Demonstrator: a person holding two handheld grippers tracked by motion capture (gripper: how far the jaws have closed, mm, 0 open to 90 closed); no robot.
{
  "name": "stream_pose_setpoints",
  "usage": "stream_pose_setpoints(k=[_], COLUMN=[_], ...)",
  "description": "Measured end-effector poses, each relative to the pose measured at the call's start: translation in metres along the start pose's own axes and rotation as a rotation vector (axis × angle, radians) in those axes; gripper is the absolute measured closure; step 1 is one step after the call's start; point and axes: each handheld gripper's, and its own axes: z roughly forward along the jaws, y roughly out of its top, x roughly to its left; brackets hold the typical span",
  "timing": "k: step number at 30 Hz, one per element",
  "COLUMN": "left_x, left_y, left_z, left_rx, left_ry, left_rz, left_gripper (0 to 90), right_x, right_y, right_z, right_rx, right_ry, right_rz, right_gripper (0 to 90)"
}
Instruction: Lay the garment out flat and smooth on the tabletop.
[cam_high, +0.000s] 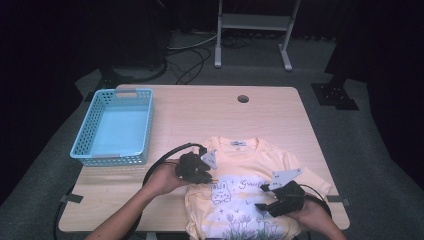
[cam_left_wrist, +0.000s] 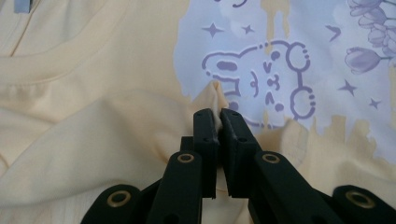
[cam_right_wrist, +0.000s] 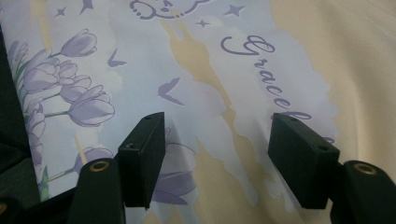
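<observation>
Left tool (cam_left_wrist: 218, 122) (pinching shirt (cam_left_wrist: 93, 140)) near basket (cam_high: 116, 126)

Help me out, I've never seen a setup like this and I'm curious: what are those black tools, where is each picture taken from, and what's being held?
A person sits at a wooden table and holds a hand tool with two black jaws in each hand. The high view looks down from above. The other two pictures come from small cameras riding on each tool, looking along its jaws. On the table lie a yellow T-shirt with a purple bunny-and-flower print, and a blue basket. The left gripper is shut, pinching a small fold of the T-shirt's cloth. The right gripper is open over the print and holds nothing.
</observation>
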Motion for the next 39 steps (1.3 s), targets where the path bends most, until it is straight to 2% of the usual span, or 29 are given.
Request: stream_pose_setpoints(k=[15,39], left_x=[-0.003,-0.001], left_y=[-0.032,-0.077], left_z=[-0.026,-0.046], left_rx=[-0.001,0.032], left_ry=[0.037,0.081], left_rz=[-0.038,-0.117], left_gripper=[84.3,81.6], right_x=[0.002,0.003], right_y=[0.003,0.007], right_z=[0.001,0.001], right_rx=[0.016,0.043], right_ry=[-0.014,-0.021], right_rz=[0.013,0.024], right_gripper=[35.8,35.6])
